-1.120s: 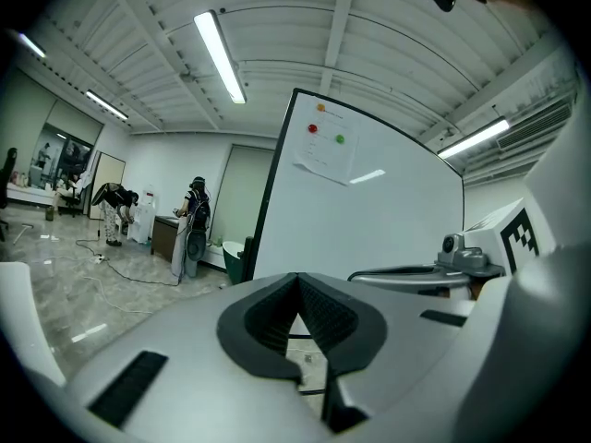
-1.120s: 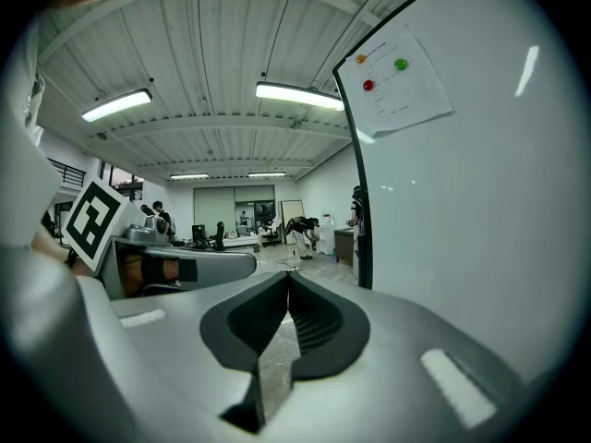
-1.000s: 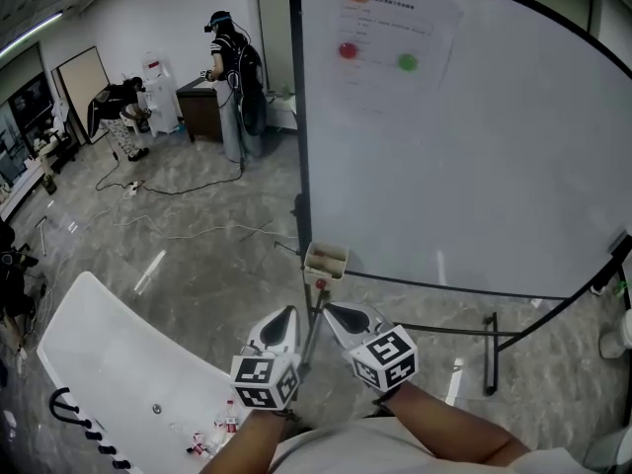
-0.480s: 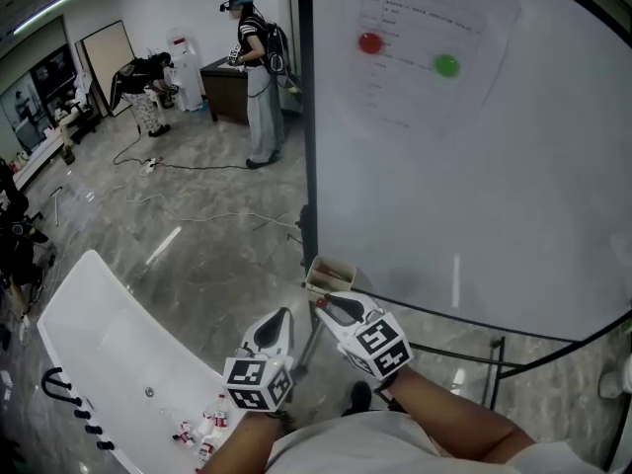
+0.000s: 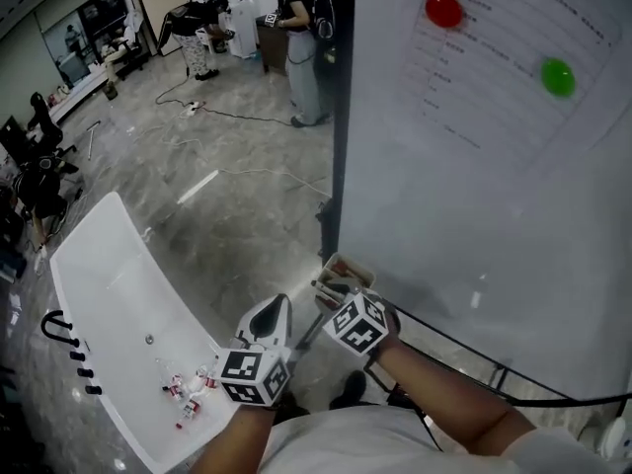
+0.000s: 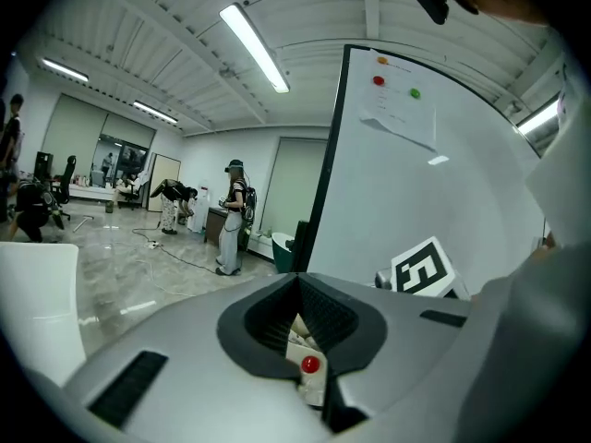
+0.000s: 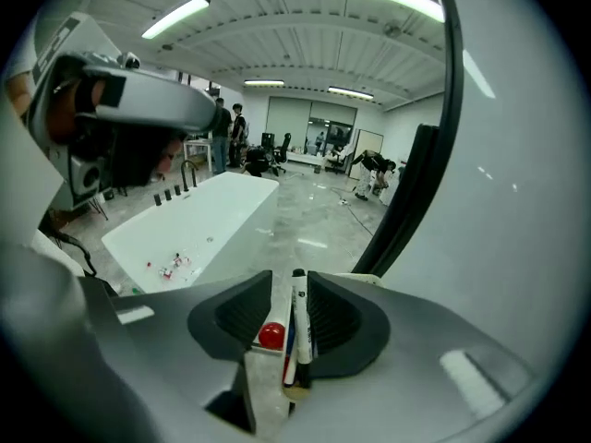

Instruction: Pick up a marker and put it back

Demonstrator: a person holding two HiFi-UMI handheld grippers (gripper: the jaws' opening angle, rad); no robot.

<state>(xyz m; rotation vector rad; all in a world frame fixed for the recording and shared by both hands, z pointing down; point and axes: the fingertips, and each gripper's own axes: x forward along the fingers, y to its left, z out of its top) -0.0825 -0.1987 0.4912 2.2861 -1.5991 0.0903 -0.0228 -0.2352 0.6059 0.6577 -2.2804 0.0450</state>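
Note:
A black-capped white marker (image 7: 299, 326) lies lengthwise between the jaws of my right gripper (image 7: 288, 284). The jaws are opening: the marker rests close to the right pad, with a gap on its left. Under it, other markers and a red round knob (image 7: 271, 336) sit on the whiteboard's pen tray (image 5: 346, 268). In the head view my right gripper (image 5: 326, 289) reaches down to that tray at the board's lower left corner. My left gripper (image 5: 280, 306) hangs just left of it, tips together and holding nothing. It points at the same red knob (image 6: 310, 365).
The whiteboard (image 5: 474, 186) with its black frame post (image 5: 342, 117) fills the right side and carries red (image 5: 443, 10) and green (image 5: 558, 77) magnets. A long white tub-like table (image 5: 109, 294) stands to the left with small items in it. People stand far back (image 5: 296, 18); cables lie on the floor.
The head view has swung closer to the whiteboard. My right gripper has moved forward and down to the pen tray. The left gripper has kept its place beside it.

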